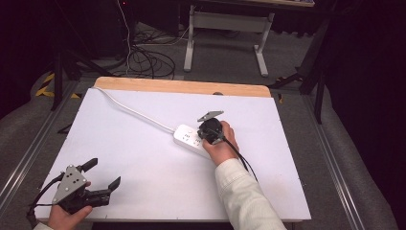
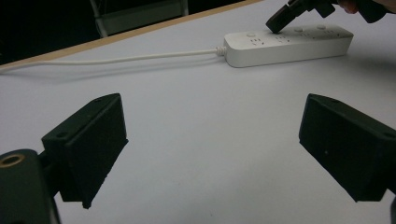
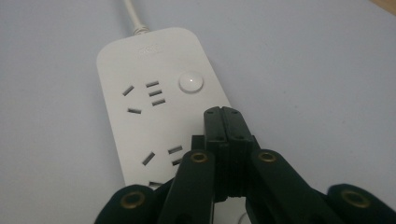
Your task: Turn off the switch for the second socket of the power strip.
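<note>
White covering spans the table (image 1: 143,158), with a bare wooden strip along the far edge and grey carpet beyond. Near the table's middle lies a white power strip (image 1: 191,139); its white cord (image 1: 134,111) runs off toward the far left corner. My right gripper (image 3: 227,112) has its jaws pressed fully together with nothing between them, and the tip rests on the top face of the power strip, just below the round button (image 3: 191,81) and beside the sockets. My left gripper (image 1: 103,174) sits near the front left corner of the table, well apart from the power strip, jaws spread wide and empty.
</note>
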Available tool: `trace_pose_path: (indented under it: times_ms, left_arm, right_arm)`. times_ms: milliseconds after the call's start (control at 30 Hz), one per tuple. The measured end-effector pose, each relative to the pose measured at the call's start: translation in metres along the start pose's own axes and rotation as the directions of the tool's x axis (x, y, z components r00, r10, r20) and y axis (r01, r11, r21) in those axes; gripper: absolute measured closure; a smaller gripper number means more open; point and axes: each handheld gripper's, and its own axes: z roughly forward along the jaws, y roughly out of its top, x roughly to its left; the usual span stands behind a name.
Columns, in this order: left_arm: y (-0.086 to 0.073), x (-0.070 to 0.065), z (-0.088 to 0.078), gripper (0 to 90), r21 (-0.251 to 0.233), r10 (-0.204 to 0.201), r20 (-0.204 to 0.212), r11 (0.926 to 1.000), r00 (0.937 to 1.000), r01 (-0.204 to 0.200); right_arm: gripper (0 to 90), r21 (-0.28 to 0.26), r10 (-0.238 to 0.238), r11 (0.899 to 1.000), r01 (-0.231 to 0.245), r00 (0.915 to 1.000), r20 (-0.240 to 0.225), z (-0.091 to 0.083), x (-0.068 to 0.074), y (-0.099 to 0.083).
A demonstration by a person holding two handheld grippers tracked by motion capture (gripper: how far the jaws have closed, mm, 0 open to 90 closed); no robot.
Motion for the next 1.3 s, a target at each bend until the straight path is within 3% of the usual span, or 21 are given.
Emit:
trace_pose_path:
  times_ms: [633,833,933,1033,1100,1300]
  left_arm:
    - [0.0,0.0,0.0,8.4,0.0,0.008,0.001,1.0,1.0,-0.008]
    - [0.0,-0.001,-0.001,8.4,-0.004,0.003,0.003,1.0,1.0,-0.003]
    - [0.0,-0.001,-0.001,8.5,-0.005,0.002,0.004,1.0,1.0,-0.002]
    - [0.001,-0.001,-0.001,8.6,-0.006,0.0,0.004,1.0,1.0,0.0]
    - [0.001,0.0,0.0,8.6,-0.003,0.005,0.001,1.0,1.0,-0.005]
    - [0.001,-0.001,0.0,8.6,-0.002,0.004,0.004,1.0,1.0,-0.004]
  right_arm:
    - [90.0,0.032,0.039,0.999,-0.039,0.9992,0.004,0.001,0.0,0.003]
    - [90.0,0.042,0.026,0.999,-0.027,0.9995,0.016,0.001,0.003,0.005]
    - [90.0,0.019,0.035,0.999,-0.035,0.9984,0.045,-0.004,0.004,0.005]
    - [90.0,-0.047,0.039,0.998,-0.036,0.9979,0.053,-0.013,0.004,0.004]
    - [90.0,-0.078,0.051,0.996,-0.048,0.9981,0.035,-0.02,0.002,0.006]
    - [90.0,-0.106,0.049,0.993,-0.047,0.9987,0.013,-0.035,0.0,0.009]
